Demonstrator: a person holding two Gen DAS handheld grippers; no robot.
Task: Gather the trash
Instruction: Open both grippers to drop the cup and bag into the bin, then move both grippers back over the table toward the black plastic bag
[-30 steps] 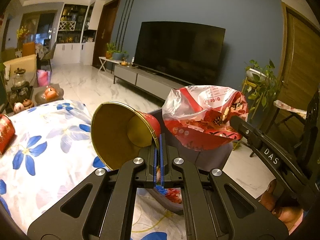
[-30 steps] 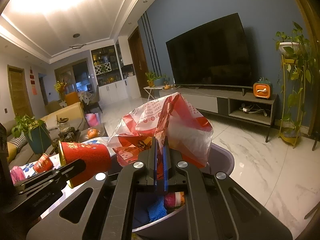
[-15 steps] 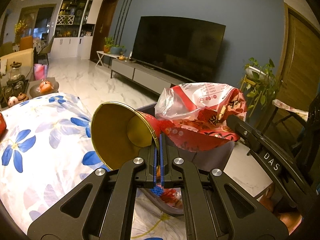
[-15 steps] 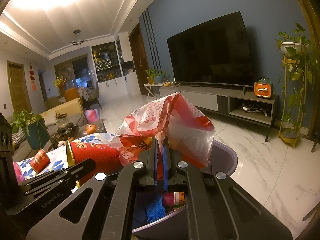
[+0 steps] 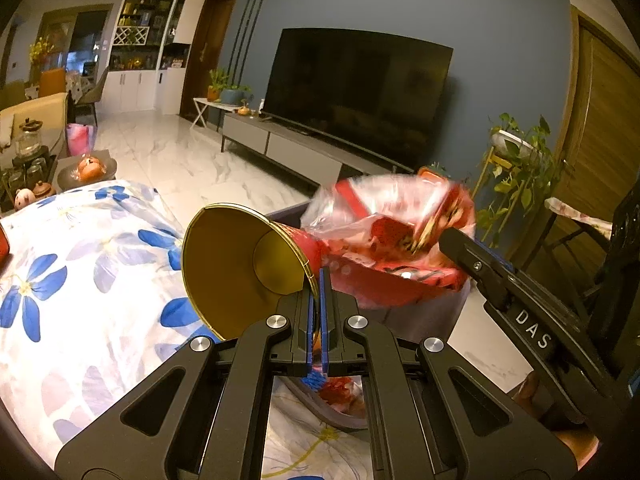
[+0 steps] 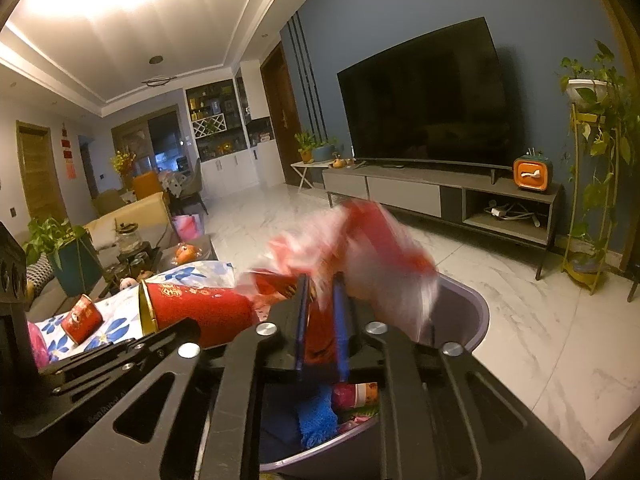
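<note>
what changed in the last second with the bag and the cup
The right gripper has just been opening its jaws: a gap now shows between its blue pads, and the red and clear plastic bag between them is blurred, slipping loose over the grey bin. The left gripper stayed shut on the rim of the red paper cup, which did not move.

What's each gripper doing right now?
Left gripper: shut on the red paper cup rim.
Right gripper: jaws just opening, blurred snack bag between them.
</note>
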